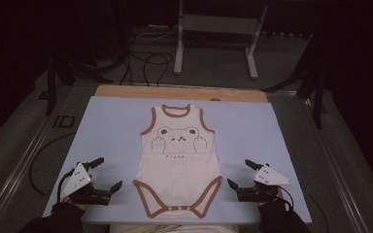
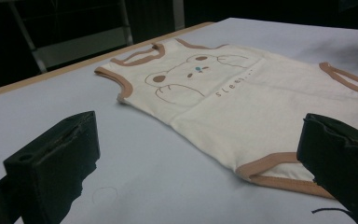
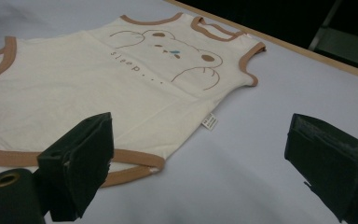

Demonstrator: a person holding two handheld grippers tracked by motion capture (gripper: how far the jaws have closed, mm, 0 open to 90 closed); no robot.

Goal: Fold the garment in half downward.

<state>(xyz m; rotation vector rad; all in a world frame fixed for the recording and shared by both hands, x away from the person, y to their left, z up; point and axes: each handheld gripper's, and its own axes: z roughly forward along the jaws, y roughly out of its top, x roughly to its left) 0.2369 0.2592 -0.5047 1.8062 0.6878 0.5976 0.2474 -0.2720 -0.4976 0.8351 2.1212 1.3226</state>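
Since the baby bodysuit [image 1: 178,162] is spread out flat in the middle of the pale blue mat [image 1: 107,126], neck opening toward 12 o'clock and snap crotch toward 6, my guess is it's laid out for folding. Both tools sit low at the near edge, one on each side of the leg openings, which looks like a ready stance before grabbing the bottom corners.

The left gripper [image 1: 106,174] is at about 8 o'clock from the garment, jaws spread wide with nothing between them. In the left gripper view the brown leg hem lies just beside one black jaw, but I can't tell if it's actually touching. The right gripper [image 1: 241,174] is at about 4 o'clock, also wide open and empty, pointing in toward the cloth, near it but apart.

Material-wise: the bodysuit is soft cream knit, sleeveless, with tan ribbed binding around the neck, armholes and leg openings. There's a brown bear drawing [image 3: 175,53] on the chest with small lettering under it, a little white care tag [image 3: 209,121] poking out of a side seam, and tiny snaps along the bottom edge. It lies pretty smooth, with just one fold line across the waist. The jaws are chunky black blocks with rough inner faces. A wooden strip [image 1: 179,92] runs along the far edge of the mat.
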